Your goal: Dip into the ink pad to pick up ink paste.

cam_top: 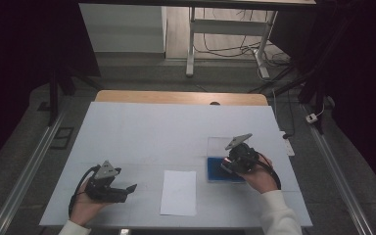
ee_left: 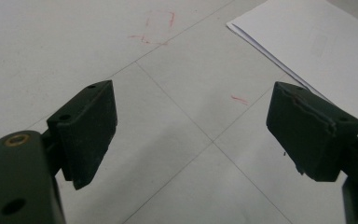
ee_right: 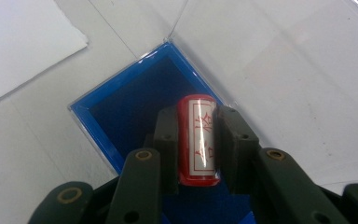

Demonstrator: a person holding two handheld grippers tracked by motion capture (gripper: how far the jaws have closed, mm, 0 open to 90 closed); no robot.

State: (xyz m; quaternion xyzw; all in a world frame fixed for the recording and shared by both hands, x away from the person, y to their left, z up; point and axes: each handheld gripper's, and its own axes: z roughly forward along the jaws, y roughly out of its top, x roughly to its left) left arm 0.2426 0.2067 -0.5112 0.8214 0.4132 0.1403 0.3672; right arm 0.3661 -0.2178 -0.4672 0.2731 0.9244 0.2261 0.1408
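The right gripper [ee_right: 196, 144] is squeezed tight on a small red stamp with a white label and red letters [ee_right: 198, 140]. It holds the stamp just above a shallow blue tray with a dark blue pad inside [ee_right: 135, 109]. This tray sits near the right edge of the white surface [cam_top: 142, 127], with its clear plastic lid [ee_right: 242, 51] lying open and flat toward the far edge.

It looks like the stamp is being inked on the pad. To do this well, the stamp should go straight down so its flat bottom meets the pad all at once. A soft, even push is best. A tilted stamp would likely get ink on one side only. The gripper should keep its hold on the sides of the stamp, so it does not slip or turn. I cannot tell if the bottom of the stamp is touching the pad right now, because the gripper hides it.

The blue tray holds only its pad, nothing else.

The left gripper [ee_left: 191, 126] is wide open and holds nothing. It hovers low near the front left corner of the surface. A white sheet of paper [cam_top: 178, 192] lies near the front edge, between the two grippers. That may be where the stamp goes next.
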